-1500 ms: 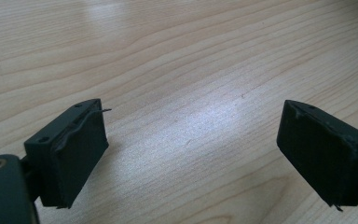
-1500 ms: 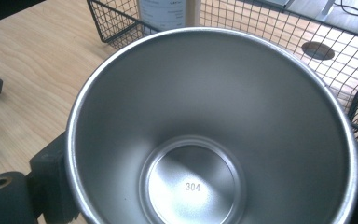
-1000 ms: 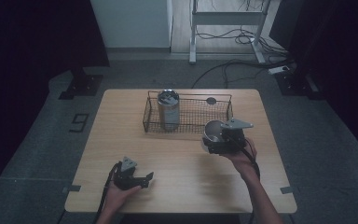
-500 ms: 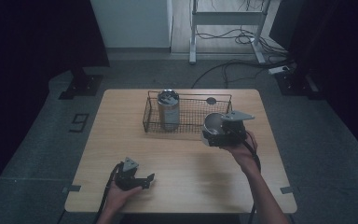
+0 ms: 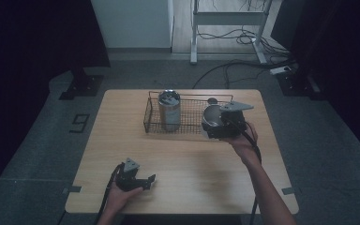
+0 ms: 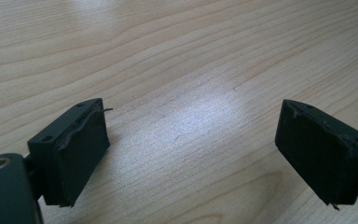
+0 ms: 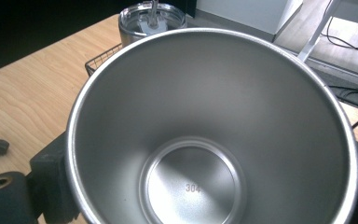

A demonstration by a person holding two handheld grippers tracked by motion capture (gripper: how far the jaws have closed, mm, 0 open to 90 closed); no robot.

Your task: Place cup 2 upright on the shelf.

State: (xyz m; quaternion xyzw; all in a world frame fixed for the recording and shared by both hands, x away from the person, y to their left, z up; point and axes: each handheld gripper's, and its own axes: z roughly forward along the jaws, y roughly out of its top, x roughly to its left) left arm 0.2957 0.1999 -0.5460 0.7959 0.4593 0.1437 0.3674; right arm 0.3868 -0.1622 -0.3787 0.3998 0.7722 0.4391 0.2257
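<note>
Reaching forward, right tongs (image 5: 214, 125) grip steel cup (image 7: 214, 135) at basket (image 5: 192, 115).

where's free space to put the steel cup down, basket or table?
The wire basket has bare mesh in its right half, between the lidded tumbler and the right wall; its left end is crowded. The table is bare left of the basket and across the middle, between the left gripper and the right gripper holding the steel cup.
</note>
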